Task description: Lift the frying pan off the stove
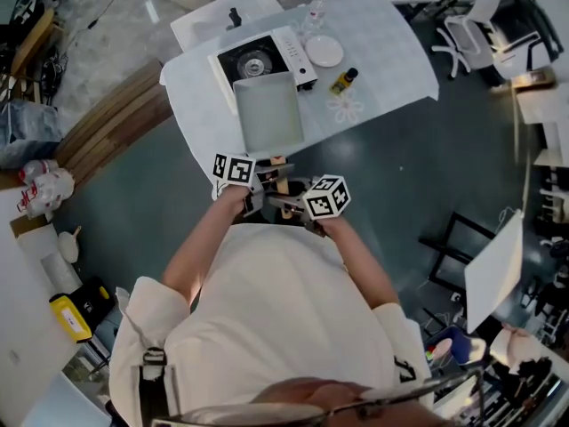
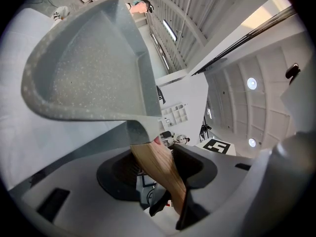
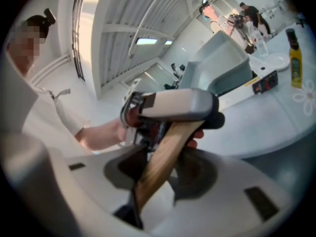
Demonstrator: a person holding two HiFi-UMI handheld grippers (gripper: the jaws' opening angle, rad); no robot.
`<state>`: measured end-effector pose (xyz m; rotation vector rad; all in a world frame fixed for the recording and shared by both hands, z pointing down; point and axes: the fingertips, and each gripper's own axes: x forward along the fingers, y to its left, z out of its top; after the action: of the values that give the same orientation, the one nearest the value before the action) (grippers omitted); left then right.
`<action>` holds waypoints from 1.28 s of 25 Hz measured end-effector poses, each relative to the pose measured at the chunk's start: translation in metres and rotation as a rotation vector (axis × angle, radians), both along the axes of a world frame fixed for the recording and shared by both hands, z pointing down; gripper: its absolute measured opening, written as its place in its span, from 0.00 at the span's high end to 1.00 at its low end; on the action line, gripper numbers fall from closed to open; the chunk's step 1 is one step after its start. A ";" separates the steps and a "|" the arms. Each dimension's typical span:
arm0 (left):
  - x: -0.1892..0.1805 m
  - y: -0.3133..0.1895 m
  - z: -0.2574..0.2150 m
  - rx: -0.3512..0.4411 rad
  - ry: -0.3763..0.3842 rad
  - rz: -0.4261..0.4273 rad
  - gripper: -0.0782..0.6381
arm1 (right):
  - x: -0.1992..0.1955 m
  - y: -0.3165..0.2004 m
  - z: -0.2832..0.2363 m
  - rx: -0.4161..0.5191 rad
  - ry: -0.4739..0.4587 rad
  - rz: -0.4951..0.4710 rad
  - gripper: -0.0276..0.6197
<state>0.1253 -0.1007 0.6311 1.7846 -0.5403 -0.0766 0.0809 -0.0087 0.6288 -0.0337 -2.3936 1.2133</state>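
Note:
A square grey frying pan (image 1: pixel 267 112) (image 2: pixel 89 68) (image 3: pixel 217 68) hangs in the air in front of the stove (image 1: pixel 258 59), whose round burner is bare. Its wooden handle (image 1: pixel 278 173) (image 2: pixel 159 167) (image 3: pixel 160 164) points back toward me. My left gripper (image 1: pixel 263 181) (image 2: pixel 163 181) is shut on the handle close to the pan. Just behind it, my right gripper (image 1: pixel 284 201) (image 3: pixel 158 177) is shut on the same handle further back. In the right gripper view the left gripper's grey body crosses right above the handle.
The stove stands on a white table (image 1: pixel 391 52). To its right are a white plate (image 1: pixel 324 51), an oil bottle (image 1: pixel 344 81) (image 3: pixel 295 58), a flower-shaped mat (image 1: pixel 345 108) and a water bottle (image 1: pixel 316 9). Dark floor lies between me and the table.

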 end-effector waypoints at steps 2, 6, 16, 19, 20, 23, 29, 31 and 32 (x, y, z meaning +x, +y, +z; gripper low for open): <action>0.011 0.012 0.000 0.000 -0.005 -0.017 0.58 | 0.013 0.013 0.000 0.002 0.003 -0.019 0.68; 0.033 0.034 -0.002 0.003 -0.013 -0.050 0.58 | 0.037 0.036 -0.003 -0.006 -0.010 -0.051 0.68; 0.042 0.074 -0.018 0.015 -0.015 -0.140 0.57 | 0.054 0.079 -0.021 -0.001 -0.054 -0.121 0.67; 0.038 0.086 -0.021 0.021 -0.016 -0.153 0.57 | 0.052 0.092 -0.024 0.003 -0.055 -0.134 0.67; 0.036 0.090 -0.022 0.023 -0.019 -0.155 0.57 | 0.050 0.096 -0.024 0.006 -0.054 -0.138 0.67; 0.028 0.101 -0.024 0.025 -0.029 -0.155 0.57 | 0.042 0.107 -0.026 0.011 -0.057 -0.141 0.67; 0.012 0.119 -0.031 0.036 -0.033 -0.136 0.57 | 0.024 0.124 -0.031 0.028 -0.057 -0.125 0.67; 0.007 0.125 -0.032 0.035 -0.031 -0.125 0.57 | 0.018 0.130 -0.033 0.031 -0.058 -0.114 0.67; 0.004 0.129 -0.033 0.035 -0.030 -0.119 0.57 | 0.015 0.134 -0.034 0.031 -0.059 -0.109 0.67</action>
<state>0.1295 0.0283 0.5981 1.7886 -0.6704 -0.1430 0.0962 0.1248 0.5952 -0.1896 -2.4265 1.1397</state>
